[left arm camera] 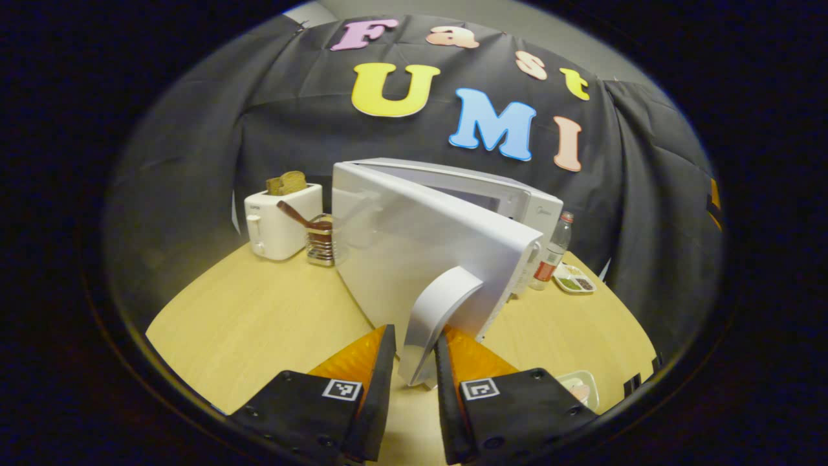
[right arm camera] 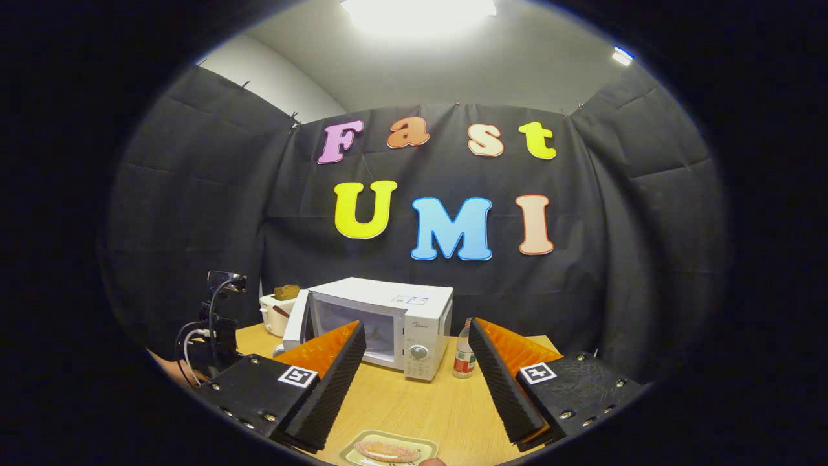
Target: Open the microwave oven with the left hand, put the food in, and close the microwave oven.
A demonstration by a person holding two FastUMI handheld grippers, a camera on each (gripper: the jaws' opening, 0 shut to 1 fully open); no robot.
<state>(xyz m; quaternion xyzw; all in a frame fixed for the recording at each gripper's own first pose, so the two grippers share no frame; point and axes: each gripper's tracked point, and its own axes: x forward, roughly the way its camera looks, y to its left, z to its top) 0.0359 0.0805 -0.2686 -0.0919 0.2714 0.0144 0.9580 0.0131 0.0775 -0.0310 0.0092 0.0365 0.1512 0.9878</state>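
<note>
Left gripper view has the microwave [left arm camera: 453, 226] on the wooden table [left arm camera: 259, 323], its door [left arm camera: 420, 252] swung partly open and the curved door handle [left arm camera: 436, 317] pinched between the narrow fingers of the left gripper [left arm camera: 416, 353]. Right gripper view shows the right gripper [right arm camera: 417, 362] spread wide and holding nothing, with the food [right arm camera: 387, 451] on a tray [right arm camera: 352, 453] just below it, well short of the microwave. Behind stand a toaster [left arm camera: 279, 220] holding toast [left arm camera: 286, 183], a bottle [left arm camera: 553, 249] and a small dish [left arm camera: 574, 279].

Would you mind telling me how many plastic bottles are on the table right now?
1. The bottle stands upright on the table just beside the microwave's control-panel side, near a small dish. Another could be hidden behind the microwave or its open door.
</note>
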